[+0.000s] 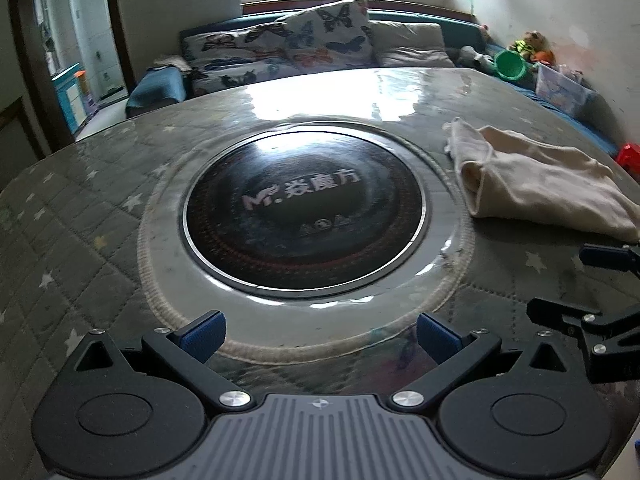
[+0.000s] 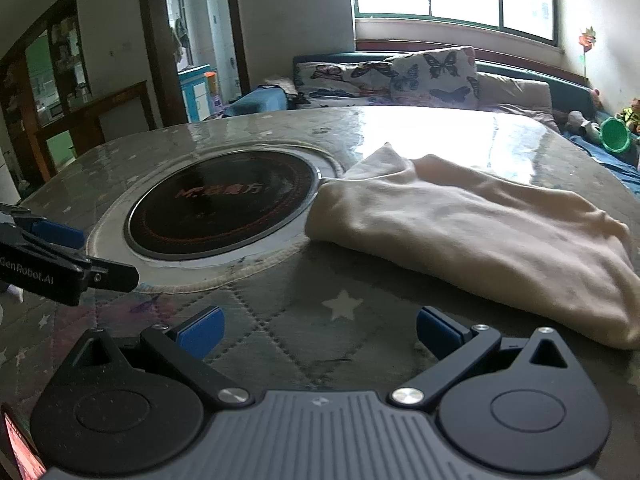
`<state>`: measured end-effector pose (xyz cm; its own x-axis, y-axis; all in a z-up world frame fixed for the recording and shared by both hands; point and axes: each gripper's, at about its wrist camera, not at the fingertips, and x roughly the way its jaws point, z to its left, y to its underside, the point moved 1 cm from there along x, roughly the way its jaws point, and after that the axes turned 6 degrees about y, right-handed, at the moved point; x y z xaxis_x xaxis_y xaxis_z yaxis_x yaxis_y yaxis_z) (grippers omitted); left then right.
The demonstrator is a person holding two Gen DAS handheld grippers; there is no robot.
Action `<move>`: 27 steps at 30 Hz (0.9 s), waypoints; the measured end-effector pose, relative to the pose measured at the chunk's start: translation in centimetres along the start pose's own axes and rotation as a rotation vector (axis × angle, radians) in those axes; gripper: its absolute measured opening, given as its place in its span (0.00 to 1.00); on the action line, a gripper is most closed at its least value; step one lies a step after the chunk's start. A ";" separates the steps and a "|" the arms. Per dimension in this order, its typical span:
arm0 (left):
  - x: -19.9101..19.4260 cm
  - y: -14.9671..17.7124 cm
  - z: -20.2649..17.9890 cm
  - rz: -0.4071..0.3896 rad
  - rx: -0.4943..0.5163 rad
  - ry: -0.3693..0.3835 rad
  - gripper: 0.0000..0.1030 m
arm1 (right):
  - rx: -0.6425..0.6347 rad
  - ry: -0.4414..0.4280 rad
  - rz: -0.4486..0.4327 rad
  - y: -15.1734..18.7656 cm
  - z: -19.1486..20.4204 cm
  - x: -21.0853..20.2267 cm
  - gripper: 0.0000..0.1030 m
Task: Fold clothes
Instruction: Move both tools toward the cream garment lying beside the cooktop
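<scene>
Both hand-held grippers stand wide and hold nothing: the left hand-held gripper (image 1: 319, 336) hovers low over the desk (image 1: 80, 240) before the round black cooktop (image 1: 304, 208), the right hand-held gripper (image 2: 320, 332) beside it, near the folded cream garment (image 2: 472, 236) lying just right of the cooktop

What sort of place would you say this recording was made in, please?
Most likely a lived-in home living or dining room: a sofa with butterfly cushions under a window, a table with a built-in cooktop, and a cream garment lying on it.
</scene>
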<state>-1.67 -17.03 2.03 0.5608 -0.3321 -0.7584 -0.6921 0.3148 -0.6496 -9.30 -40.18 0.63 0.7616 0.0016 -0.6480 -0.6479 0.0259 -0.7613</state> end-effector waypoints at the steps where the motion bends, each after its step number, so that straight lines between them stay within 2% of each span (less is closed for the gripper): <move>1: 0.1 -0.1 -0.2 0.002 0.005 0.005 1.00 | 0.003 0.003 -0.001 0.0 -0.1 -0.1 1.00; 27: 0.7 -1.1 -3.9 0.017 0.081 0.052 1.00 | 0.068 0.050 0.000 0.8 -2.3 -1.0 1.00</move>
<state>-2.24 -21.05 2.42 0.5232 -0.3713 -0.7671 -0.6613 0.3909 -0.6402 -10.65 -42.44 0.59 0.7585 -0.0487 -0.6499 -0.6443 0.0942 -0.7590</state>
